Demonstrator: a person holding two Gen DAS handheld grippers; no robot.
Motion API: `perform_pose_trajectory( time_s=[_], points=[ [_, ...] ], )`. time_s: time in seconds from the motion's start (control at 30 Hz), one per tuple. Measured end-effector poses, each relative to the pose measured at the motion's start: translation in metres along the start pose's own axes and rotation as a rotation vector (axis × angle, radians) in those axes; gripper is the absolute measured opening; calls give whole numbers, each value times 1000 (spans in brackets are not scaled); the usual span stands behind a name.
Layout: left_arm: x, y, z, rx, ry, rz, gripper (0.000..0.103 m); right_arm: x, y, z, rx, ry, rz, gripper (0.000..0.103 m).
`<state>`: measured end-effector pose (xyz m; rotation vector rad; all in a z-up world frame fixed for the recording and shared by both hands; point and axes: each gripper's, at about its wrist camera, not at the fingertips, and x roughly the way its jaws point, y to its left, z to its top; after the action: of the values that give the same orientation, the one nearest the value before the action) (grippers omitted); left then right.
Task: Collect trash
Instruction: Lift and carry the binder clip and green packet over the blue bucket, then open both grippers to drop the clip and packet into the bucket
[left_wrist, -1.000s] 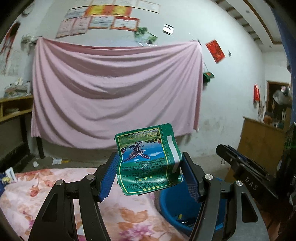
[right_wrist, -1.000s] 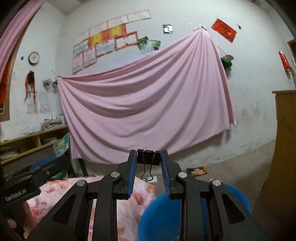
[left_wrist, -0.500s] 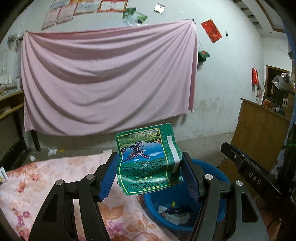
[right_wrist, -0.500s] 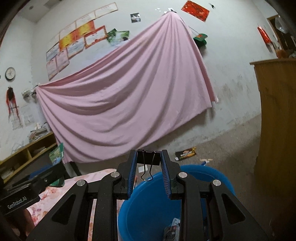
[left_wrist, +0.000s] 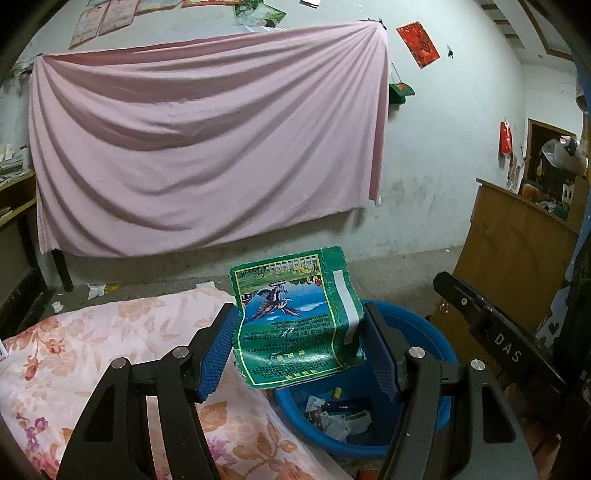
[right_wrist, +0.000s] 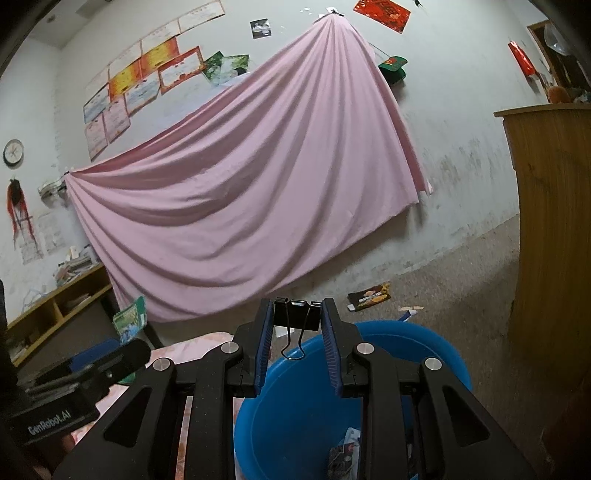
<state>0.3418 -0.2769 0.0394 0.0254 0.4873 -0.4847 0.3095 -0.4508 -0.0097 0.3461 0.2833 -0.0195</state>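
Blue plastic marks the goal of all this: a round tub (left_wrist: 436, 343) sits on the floor against the edge of the floral-covered bed (left_wrist: 92, 343), and scraps of paper and wrappers already lie in its bottom, so part of the collecting looks done.

Both tools are loaded and neither piece has been dropped. The left tool (left_wrist: 301, 349) is clamped on a crumpled green packet (left_wrist: 295, 325) printed with a bird; the packet hangs over the tub's near-left rim, about where the bed ends. The right tool (right_wrist: 297, 349) is closed on a black binder clip (right_wrist: 296, 314), pinched by its body with the wire handle dangling down, and it is held above the tub (right_wrist: 424, 347) on the side nearest the wooden cabinet (right_wrist: 554, 221).

What seems left for these two items is only the release, the jaws parting so each falls in.

Beyond the tub, toward the pink sheet on the wall, a dark snack wrapper (right_wrist: 369, 295) and some small bits of paper lie on the floor, so more trash appears to remain.
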Motion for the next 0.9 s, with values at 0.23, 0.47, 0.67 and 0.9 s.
perform_pose_trajectory(
  time_s=[0.23, 0.47, 0.67, 0.9],
  points=[
    [5, -6, -3, 27, 23, -12, 61, 2, -6, 2, 27, 14, -11, 24],
    [10, -2, -3, 24, 38, -19, 61, 3, -10, 4, 39, 18, -18, 24],
    [14, 0, -3, 20, 55, -30, 62, 4, -13, 4, 47, 24, -27, 24],
    [17, 1, -4, 19, 78, -38, 63, 8, -15, 4, 63, 52, -39, 24]
  ],
)
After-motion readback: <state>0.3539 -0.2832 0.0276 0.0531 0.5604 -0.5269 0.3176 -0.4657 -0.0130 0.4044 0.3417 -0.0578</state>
